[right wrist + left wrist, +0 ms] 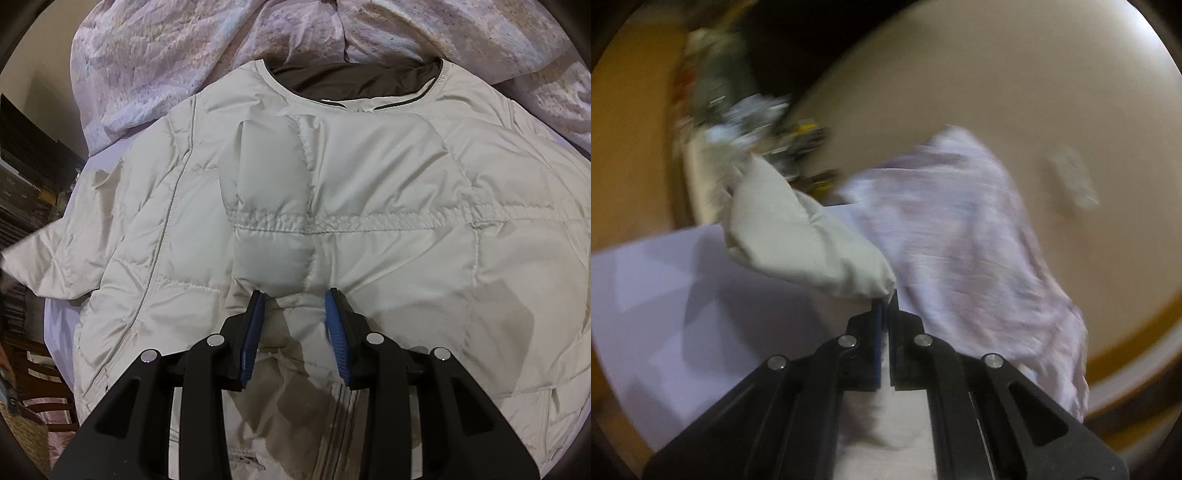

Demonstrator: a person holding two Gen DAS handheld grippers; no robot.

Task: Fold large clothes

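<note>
A cream quilted puffer jacket [369, 177] lies spread on a bed, its collar with dark lining [354, 79] at the far side. One sleeve [269, 206] is folded across the jacket's middle. My right gripper [294, 295] is open just above the jacket, its blue pads [255, 332] either side of the sleeve's cuff end. My left gripper [885, 301] is shut on the end of the other sleeve [798, 236] and holds it raised; that view is motion-blurred.
A crumpled lilac blanket [166, 55] lies beyond the collar and shows in the left wrist view [960, 229]. The pale sheet [665, 295] lies beneath. A dark shelf unit [26, 158] stands left of the bed. A wooden chair [40, 373] is at lower left.
</note>
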